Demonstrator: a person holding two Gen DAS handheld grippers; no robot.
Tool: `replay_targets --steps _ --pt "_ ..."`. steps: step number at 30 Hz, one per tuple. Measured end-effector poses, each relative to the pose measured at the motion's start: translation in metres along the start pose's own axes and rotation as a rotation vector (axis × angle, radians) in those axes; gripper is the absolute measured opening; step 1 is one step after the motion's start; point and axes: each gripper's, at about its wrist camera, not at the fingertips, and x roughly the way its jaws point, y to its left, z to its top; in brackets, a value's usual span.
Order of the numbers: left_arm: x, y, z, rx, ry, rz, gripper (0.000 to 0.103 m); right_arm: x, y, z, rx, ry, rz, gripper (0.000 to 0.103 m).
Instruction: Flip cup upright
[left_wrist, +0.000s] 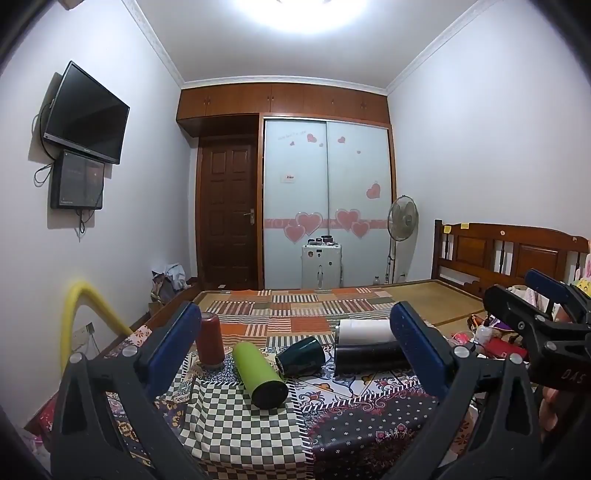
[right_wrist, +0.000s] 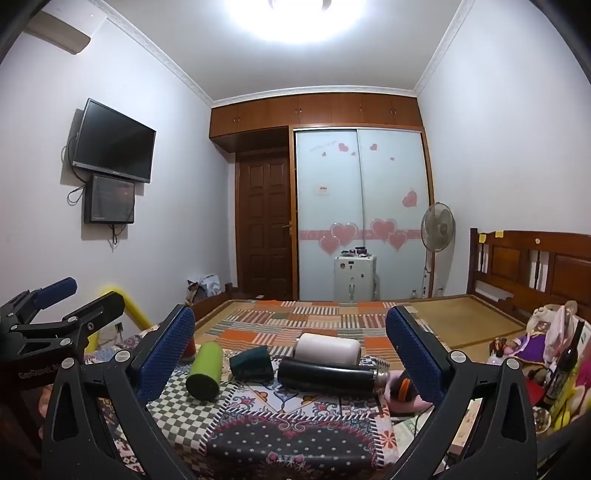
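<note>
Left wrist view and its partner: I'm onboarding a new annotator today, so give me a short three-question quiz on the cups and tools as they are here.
1. True or false: the red cup stands on end while the green cup lies on its side.
2. Which lies directly in front of the white cup? A) black flask B) red cup C) fan
3. Fill in: the left tool and right tool are both ____, holding nothing.

Key:
1. True.
2. A; the dark teal cup lies between the flask and the green cup.
3. Open.
</note>
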Motion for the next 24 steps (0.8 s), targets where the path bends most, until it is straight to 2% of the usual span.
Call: replay_targets --steps 24 --pt "-0.0026 -0.0018 -0.0003 0.011 -0.002 0.000 0.103 -0.0002 -0.0007 0.0014 -0.002 0.003 0.003 0.103"
